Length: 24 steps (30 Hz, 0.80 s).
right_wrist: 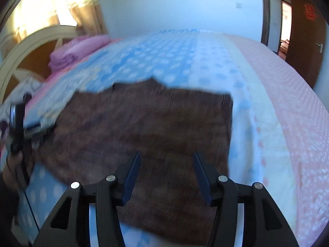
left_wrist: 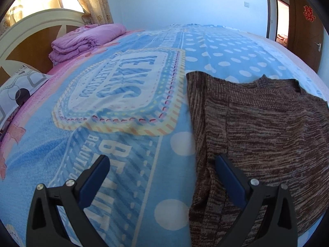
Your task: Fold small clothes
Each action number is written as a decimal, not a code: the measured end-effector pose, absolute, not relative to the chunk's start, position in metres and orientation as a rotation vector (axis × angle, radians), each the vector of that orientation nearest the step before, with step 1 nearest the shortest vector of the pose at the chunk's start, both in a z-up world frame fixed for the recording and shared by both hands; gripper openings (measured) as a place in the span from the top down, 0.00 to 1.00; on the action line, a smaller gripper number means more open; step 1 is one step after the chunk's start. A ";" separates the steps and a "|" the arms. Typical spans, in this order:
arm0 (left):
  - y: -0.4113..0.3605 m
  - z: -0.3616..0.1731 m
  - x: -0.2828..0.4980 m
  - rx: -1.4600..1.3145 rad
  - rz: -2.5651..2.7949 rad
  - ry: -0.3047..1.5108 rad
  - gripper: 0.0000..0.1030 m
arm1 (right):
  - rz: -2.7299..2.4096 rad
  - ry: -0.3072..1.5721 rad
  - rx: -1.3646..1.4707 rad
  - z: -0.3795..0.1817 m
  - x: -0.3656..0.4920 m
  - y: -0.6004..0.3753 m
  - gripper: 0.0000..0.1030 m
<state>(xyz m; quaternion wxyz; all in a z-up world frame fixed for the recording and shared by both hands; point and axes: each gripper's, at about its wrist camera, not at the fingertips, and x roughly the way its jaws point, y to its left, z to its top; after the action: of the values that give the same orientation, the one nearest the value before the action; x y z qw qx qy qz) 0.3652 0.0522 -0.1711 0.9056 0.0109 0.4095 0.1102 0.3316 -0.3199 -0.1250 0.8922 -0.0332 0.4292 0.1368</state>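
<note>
The brown knitted sweater [left_wrist: 267,127] lies flat on the blue dotted blanket [left_wrist: 216,49] of the bed, partly folded, with one side already turned over the body. The left gripper [left_wrist: 162,164] hangs with its jaws wide apart over the sweater's left edge and holds nothing, and the right gripper [right_wrist: 167,160] is also open and empty above the near part of the sweater [right_wrist: 148,127]. For the next fold, I think each gripper should pinch only the top layers at a near corner, and both should lift evenly so the edges meet straight.
</note>
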 end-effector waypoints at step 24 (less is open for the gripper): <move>0.061 -0.172 0.356 -0.006 0.276 0.860 0.00 | 0.599 0.896 -0.230 -0.177 0.320 -0.122 0.47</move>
<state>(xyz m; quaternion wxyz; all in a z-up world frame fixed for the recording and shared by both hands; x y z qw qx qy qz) 0.3561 0.0606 -0.1723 0.8997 -0.0027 0.4156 0.1332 0.3205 -0.1222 -0.1768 0.8519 -0.1094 0.4257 0.2847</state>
